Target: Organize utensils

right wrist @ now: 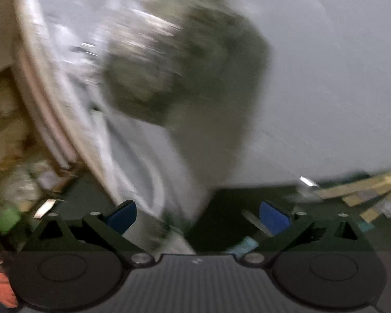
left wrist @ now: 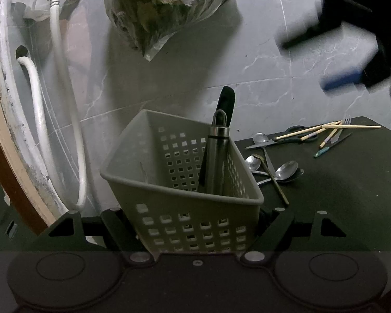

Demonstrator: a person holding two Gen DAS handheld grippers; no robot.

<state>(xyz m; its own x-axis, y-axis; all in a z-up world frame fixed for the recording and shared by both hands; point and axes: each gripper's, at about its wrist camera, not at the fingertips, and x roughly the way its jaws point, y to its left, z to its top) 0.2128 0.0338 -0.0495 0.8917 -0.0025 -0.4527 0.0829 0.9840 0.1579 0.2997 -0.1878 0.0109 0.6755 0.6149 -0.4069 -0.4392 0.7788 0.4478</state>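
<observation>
Two utensils are already standing in the grey basket [left wrist: 179,180], which your left claw [left wrist: 195,224] is clamping by its near wall, probably steadying it for loading. Your right claw [right wrist: 196,217] is spreading wide and carrying nothing. Spoons [left wrist: 286,169], chopsticks [left wrist: 323,129] and scissors [left wrist: 281,140] are lying on the dark table [left wrist: 352,182] to the right.
</observation>
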